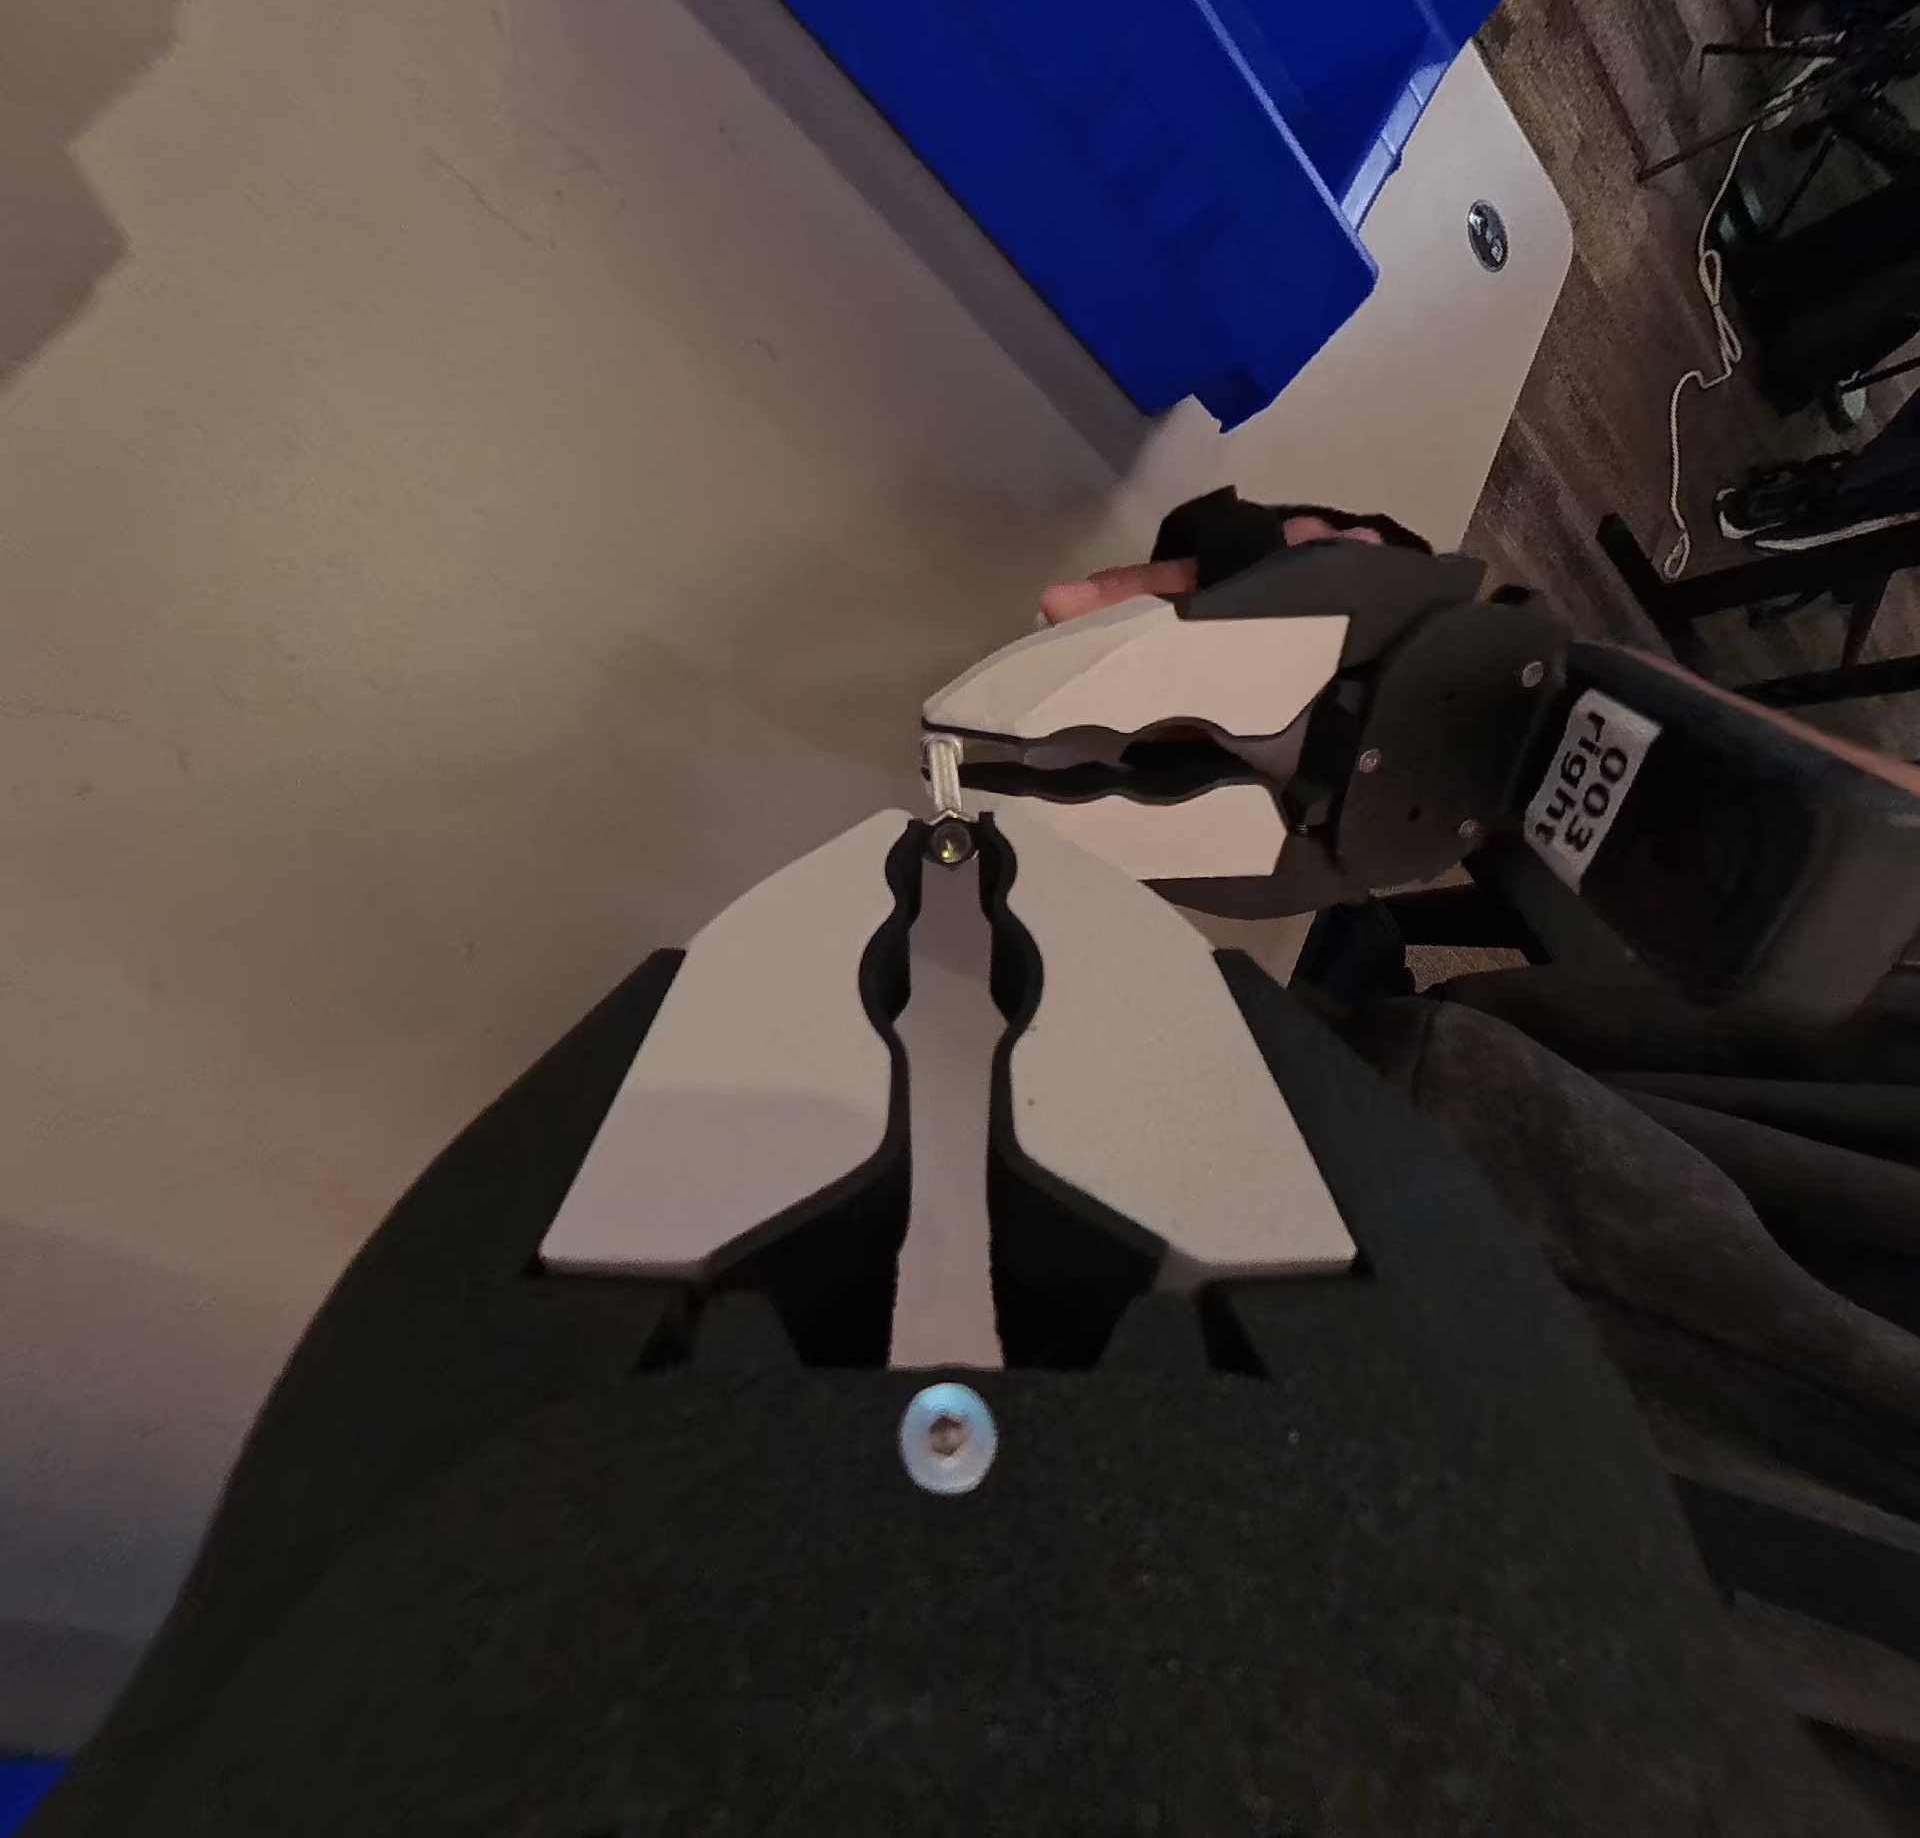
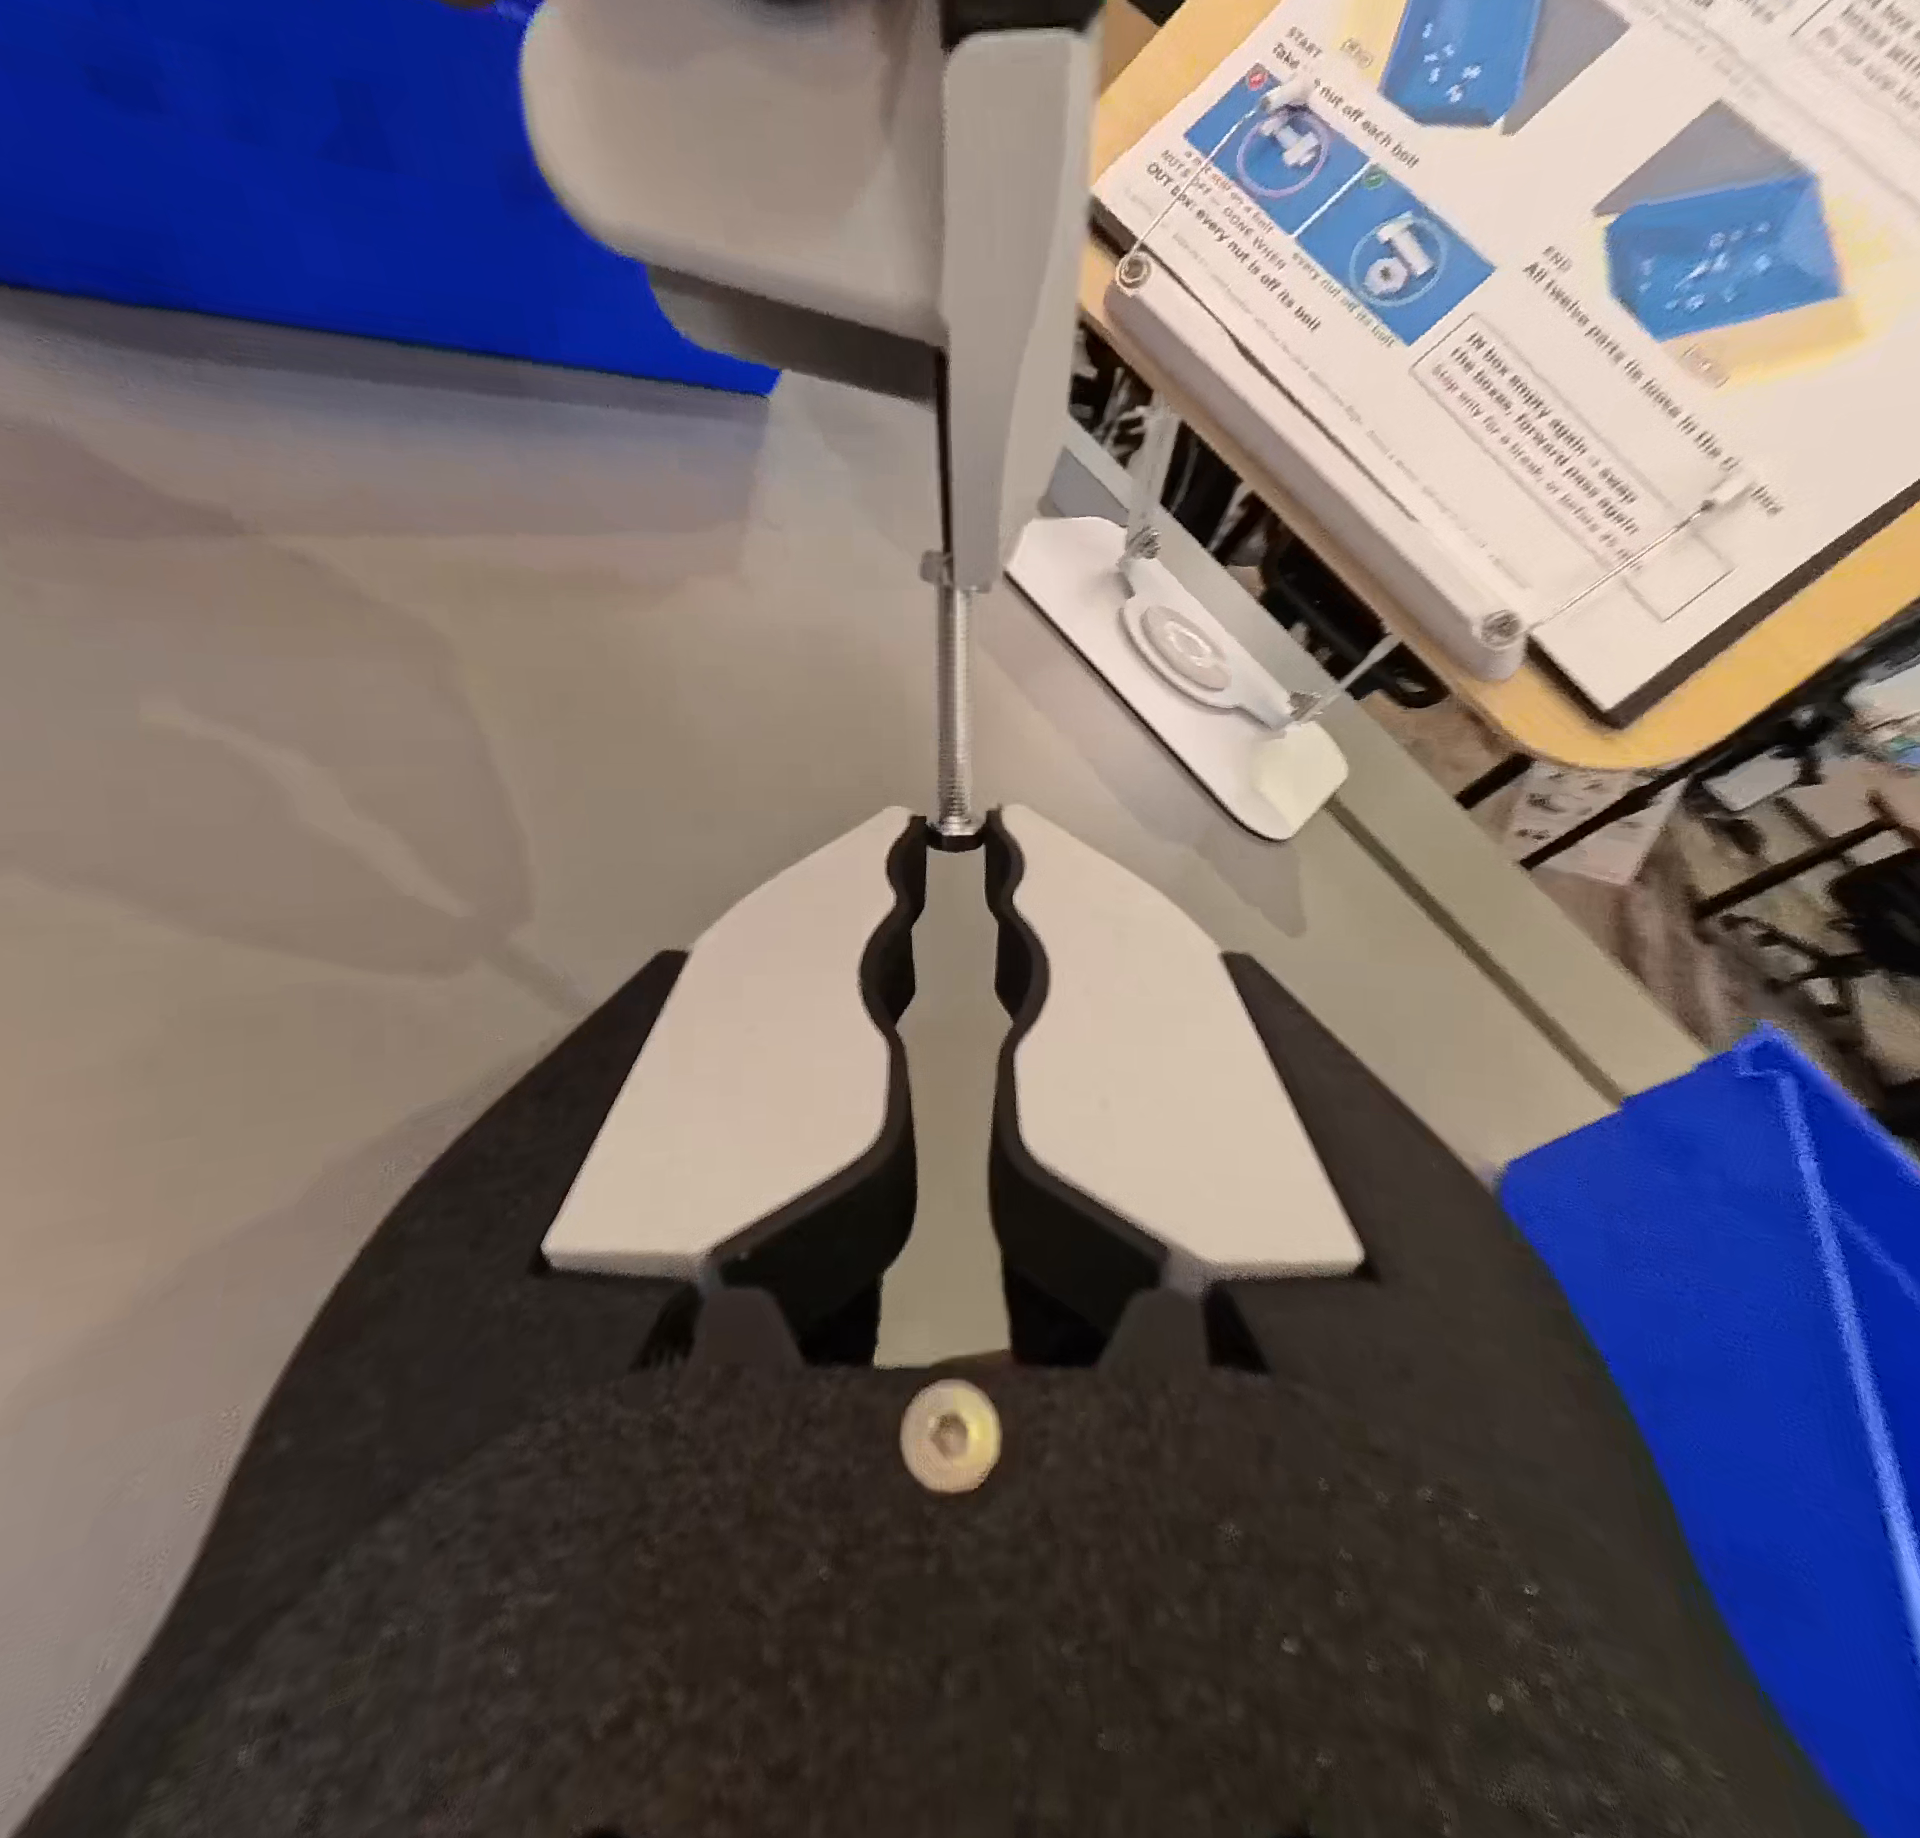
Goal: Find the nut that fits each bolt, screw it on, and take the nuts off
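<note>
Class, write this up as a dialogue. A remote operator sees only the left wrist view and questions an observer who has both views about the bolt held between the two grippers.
Operator: My view looks at the bolt almost end-on. How much thread is bare?
Observer: The right wrist view shows the bolt side-on. A long stretch of bare thread runs from the right gripper to the nut in the left gripper.
Operator: What lies beyond the bolt?
Observer: A printed sheet is clipped to a white stand on the table.
</note>
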Demonstrator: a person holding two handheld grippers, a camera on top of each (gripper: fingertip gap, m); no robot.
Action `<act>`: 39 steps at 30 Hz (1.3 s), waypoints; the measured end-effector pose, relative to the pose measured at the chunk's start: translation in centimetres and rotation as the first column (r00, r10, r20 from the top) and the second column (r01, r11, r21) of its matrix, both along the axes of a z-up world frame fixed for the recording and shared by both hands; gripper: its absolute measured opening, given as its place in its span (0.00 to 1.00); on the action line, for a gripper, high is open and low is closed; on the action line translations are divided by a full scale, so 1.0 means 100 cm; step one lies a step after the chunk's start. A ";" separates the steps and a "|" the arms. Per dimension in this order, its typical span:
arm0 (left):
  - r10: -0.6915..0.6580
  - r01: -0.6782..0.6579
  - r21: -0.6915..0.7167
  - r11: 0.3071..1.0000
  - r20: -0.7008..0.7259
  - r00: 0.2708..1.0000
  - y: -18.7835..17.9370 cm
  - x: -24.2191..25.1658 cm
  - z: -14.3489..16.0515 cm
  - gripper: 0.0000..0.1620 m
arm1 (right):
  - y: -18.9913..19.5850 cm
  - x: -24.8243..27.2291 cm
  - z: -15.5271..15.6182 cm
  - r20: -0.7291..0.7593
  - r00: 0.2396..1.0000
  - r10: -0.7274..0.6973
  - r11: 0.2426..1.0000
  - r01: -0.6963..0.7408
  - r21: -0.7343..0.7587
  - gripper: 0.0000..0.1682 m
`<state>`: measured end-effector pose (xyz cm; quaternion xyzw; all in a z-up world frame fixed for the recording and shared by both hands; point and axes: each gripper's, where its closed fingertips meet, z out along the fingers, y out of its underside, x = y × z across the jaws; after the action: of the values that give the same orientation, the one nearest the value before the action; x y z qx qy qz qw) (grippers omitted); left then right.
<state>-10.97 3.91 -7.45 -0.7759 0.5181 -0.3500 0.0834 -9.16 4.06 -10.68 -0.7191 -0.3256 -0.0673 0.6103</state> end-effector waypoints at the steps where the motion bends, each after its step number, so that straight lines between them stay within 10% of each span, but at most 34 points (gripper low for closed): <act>1: -0.013 0.013 0.013 1.000 -0.004 1.000 -0.001 -0.001 -0.001 0.06 | -0.001 -0.001 -0.001 0.031 1.000 0.003 1.000 -0.003 0.008 0.06; 17: -0.396 0.377 0.178 0.909 0.087 0.914 -0.013 -0.012 0.009 0.06 | -0.022 -0.020 0.009 -0.413 0.868 0.277 0.929 -0.352 -0.118 0.06; 31: -0.701 0.659 0.262 0.705 0.116 0.704 -0.038 -0.028 0.022 0.06 | -0.052 -0.044 0.022 -0.801 0.485 0.352 0.677 -0.722 -0.140 0.06; 39: -0.702 0.679 0.212 0.703 0.056 0.710 -0.038 -0.029 0.019 0.14 | -0.052 -0.047 0.020 -0.787 0.502 0.358 0.678 -0.720 -0.151 0.06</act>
<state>-13.90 0.10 -5.56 -0.4892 0.7932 -0.3594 0.0482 -13.85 -1.18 -8.69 -0.6647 -0.2879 0.4918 0.4831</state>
